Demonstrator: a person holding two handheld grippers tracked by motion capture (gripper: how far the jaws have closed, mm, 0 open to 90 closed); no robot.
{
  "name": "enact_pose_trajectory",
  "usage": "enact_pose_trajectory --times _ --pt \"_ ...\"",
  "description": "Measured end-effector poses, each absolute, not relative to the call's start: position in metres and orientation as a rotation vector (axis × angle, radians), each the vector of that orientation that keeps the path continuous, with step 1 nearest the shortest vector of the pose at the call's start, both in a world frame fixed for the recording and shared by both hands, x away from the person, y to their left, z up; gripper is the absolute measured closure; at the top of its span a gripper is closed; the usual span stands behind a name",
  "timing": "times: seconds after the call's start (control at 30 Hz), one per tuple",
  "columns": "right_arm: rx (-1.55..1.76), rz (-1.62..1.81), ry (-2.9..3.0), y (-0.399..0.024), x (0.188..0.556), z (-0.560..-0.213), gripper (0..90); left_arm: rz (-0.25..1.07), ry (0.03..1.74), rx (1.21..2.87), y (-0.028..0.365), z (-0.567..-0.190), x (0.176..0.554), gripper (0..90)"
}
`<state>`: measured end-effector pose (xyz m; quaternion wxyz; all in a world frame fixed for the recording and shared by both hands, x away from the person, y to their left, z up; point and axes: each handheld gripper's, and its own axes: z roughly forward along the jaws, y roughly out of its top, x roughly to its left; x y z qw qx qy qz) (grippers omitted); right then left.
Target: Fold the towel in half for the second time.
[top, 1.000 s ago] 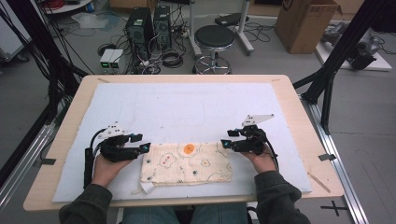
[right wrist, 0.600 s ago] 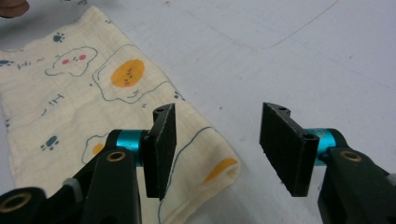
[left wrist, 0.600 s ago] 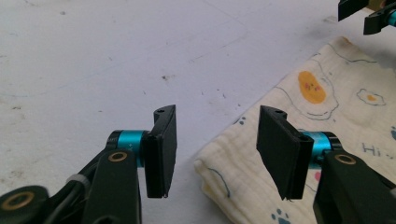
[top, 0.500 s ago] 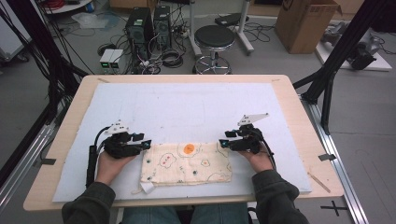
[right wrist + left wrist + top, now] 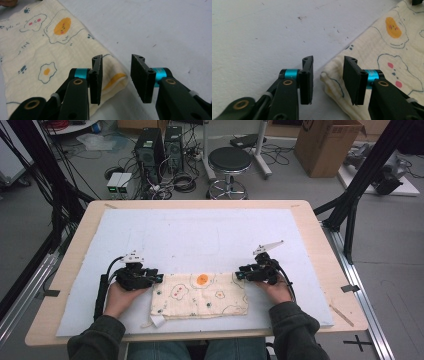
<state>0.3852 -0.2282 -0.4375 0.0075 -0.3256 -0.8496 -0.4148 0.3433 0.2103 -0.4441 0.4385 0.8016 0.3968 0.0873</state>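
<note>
Both grippers, left [image 5: 328, 82] and right [image 5: 116, 81], are closing part-open jaws around, not yet gripping, cream printed muslin cloth [image 5: 200, 295] corners.

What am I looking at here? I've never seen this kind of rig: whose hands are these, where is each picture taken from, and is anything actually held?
A person sits at a table covered with a white mat and holds a hand-operated gripper in each hand: the left gripper and the right gripper. The high view looks down from a fixed camera above the person. The other two views come from cameras riding on each gripper, looking along its two black jaws.

On the mat lies a folded cream cloth printed with fried eggs and paw marks. Each gripper sits at a far corner of it, one at each end. The jaws have just been closing, with a corner between them, but the pads do not yet press it, so nothing is held.
</note>
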Motion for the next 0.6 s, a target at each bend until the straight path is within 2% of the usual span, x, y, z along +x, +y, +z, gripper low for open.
enact_pose_trajectory --times 0.33,0.47,0.6 --pt "-0.989 -1.266 -2.658 -0.2286 0.3829 -0.4397 77.1 0.189 0.960 2.016 0.2085 -0.4458 0.3416 79.9" --pt "-0.979 -1.262 -2.660 -0.2277 0.3823 -0.4393 82.1 0.196 0.967 2.000 0.2081 -0.4450 0.3409 82.7" --pt "-0.983 -1.272 -2.656 -0.2291 0.3822 -0.4385 83.5 0.220 0.970 1.979 0.2099 -0.4427 0.3401 83.5"
